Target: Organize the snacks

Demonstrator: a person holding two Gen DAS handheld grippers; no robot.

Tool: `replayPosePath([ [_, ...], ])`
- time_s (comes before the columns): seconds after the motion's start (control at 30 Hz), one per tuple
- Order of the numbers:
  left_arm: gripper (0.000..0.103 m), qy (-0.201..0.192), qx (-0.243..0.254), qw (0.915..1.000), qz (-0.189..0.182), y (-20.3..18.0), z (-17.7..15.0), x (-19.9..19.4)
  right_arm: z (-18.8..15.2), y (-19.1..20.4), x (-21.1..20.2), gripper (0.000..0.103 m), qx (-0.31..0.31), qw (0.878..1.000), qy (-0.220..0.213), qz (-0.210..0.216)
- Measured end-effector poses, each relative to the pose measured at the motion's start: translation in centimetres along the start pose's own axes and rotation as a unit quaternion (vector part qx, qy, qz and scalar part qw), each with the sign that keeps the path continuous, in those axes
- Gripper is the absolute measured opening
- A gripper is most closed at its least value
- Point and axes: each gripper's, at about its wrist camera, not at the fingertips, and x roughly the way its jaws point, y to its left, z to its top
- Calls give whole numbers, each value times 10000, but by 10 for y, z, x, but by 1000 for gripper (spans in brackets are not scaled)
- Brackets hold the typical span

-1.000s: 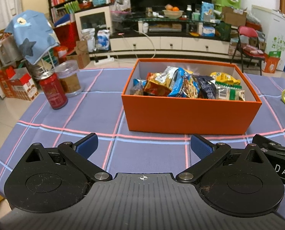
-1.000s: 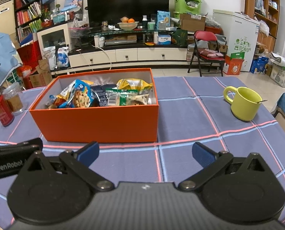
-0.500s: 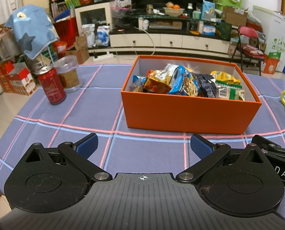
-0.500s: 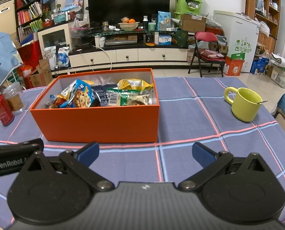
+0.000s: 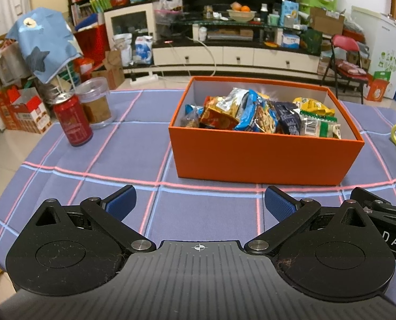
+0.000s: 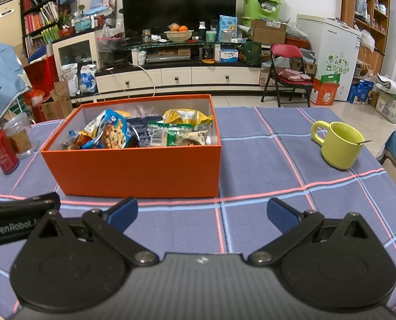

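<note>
A rectangular orange cardboard box (image 5: pixel 264 154) with a pale lining sits mid-table on the blue plaid tablecloth (image 5: pixel 134 146), heaped with crinkly foil and plastic snack packets (image 5: pixel 259 113). Both tools hover near the table's front edge, well short of the box: the left gripper (image 5: pixel 199 204) and right gripper (image 6: pixel 202 212) each spread wide and empty, ribbed blue pads (image 6: pixel 279 214) apart. A red metal can (image 5: pixel 72 121) stands toward the left edge, a glossy yellow-green mug (image 6: pixel 340 144) toward the right.
</note>
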Motion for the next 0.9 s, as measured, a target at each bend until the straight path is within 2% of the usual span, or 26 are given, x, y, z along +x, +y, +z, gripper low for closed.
replayPosePath([
  [0.5,94,-11,-85,9999,-122,4,3,-3,2,-3,-2,102,15,10000,28,-6],
  [0.9,94,-187,131,9997,51,-1,1,-7,2,-3,-2,102,18,10000,35,-3],
])
